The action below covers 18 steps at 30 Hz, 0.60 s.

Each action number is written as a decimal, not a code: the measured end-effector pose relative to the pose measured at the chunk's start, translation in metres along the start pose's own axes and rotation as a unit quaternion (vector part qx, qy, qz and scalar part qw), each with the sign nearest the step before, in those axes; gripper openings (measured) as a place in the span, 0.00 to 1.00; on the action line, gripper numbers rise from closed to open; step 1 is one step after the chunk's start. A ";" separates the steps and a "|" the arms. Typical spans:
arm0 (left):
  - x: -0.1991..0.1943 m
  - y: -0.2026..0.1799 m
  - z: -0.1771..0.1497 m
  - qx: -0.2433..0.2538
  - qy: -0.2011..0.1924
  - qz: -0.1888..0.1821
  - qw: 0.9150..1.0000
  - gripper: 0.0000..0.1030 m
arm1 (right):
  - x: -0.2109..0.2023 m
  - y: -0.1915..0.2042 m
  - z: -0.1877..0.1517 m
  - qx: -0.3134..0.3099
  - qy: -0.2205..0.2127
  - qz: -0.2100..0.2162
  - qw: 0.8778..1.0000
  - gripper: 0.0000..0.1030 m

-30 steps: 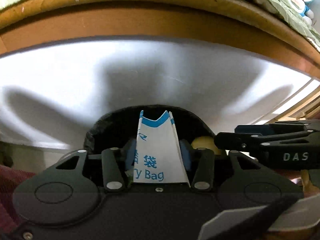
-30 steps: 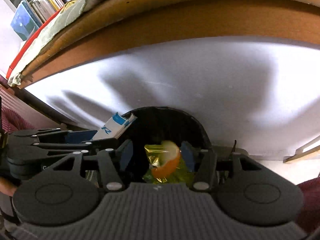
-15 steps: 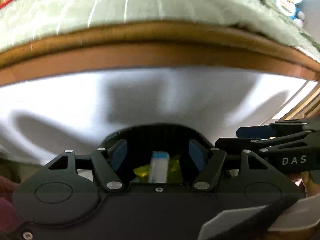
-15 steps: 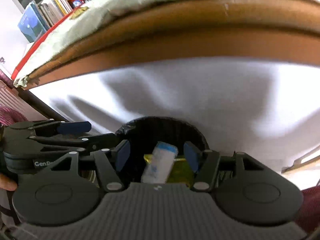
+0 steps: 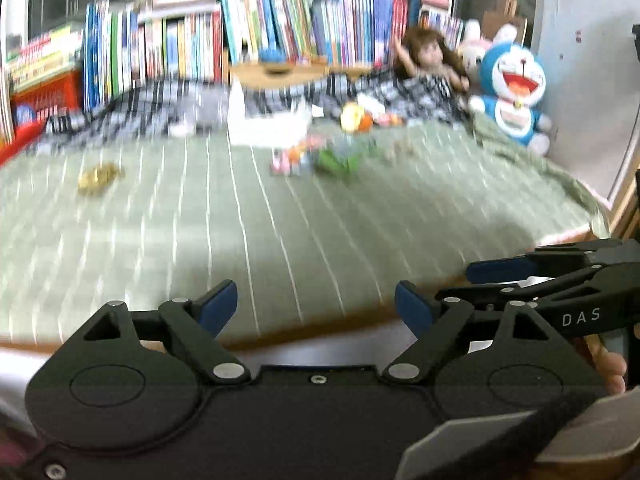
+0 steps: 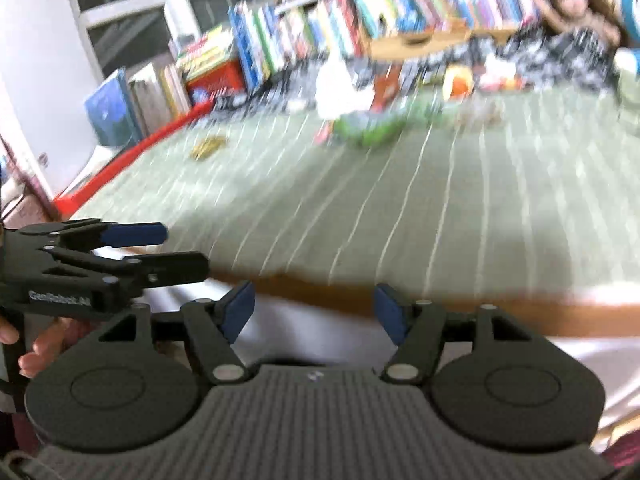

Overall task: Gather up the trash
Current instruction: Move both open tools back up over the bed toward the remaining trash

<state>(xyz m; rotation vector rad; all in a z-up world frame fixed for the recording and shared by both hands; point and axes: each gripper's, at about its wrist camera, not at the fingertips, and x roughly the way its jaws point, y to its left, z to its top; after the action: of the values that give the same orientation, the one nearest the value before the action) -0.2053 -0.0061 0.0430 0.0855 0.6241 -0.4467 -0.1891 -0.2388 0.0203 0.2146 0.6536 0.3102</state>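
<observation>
Two grippers, left gripper [image 5: 316, 304] and right gripper [image 6: 314, 306], jaws opening (nothing between them), above striped bed [image 5: 280, 220].

Big low platform with a green striped mat [image 5: 280, 216] and a brown wooden edge [image 6: 500, 304], white panel below it. Along the far side there's a long row of colourful books [image 5: 280, 20], some in a red crate [image 5: 36, 96]. Dark-framed windows [image 6: 120, 4] behind, white wall [image 5: 580, 60] on the right. A blue cat plush [image 5: 514, 92] and a doll [image 5: 424, 60] sit in the corner. Everything's blurry.
</observation>
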 end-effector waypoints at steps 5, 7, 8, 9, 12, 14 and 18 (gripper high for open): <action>0.017 0.007 0.034 0.000 -0.027 0.017 0.999 0.84 | 0.012 -0.018 0.025 0.006 -0.039 -0.051 0.998 0.77; 0.032 0.009 0.046 -0.004 -0.030 0.016 0.999 0.84 | 0.020 -0.029 0.033 0.017 -0.048 -0.067 0.996 0.77; 0.040 0.011 0.050 -0.005 -0.030 0.014 0.999 0.84 | 0.022 -0.035 0.036 0.021 -0.052 -0.076 0.996 0.77; 0.049 0.012 0.052 -0.006 -0.031 0.013 0.999 0.84 | 0.027 -0.041 0.040 0.026 -0.055 -0.086 0.994 0.77; 0.080 0.018 0.063 -0.013 -0.029 0.020 0.999 0.84 | 0.042 -0.056 0.050 0.041 -0.061 -0.122 0.990 0.77; 0.097 0.021 0.070 -0.017 -0.028 0.023 0.999 0.84 | 0.053 -0.066 0.057 0.044 -0.065 -0.148 0.986 0.77; 0.131 0.031 0.085 -0.025 -0.024 0.034 0.999 0.80 | 0.075 -0.078 0.072 0.019 -0.062 -0.193 0.979 0.77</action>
<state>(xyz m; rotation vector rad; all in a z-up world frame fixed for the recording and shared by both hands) -0.0514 -0.0450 0.0341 0.0475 0.5842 -0.3656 -0.0716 -0.2924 0.0114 0.1392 0.5636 -0.0882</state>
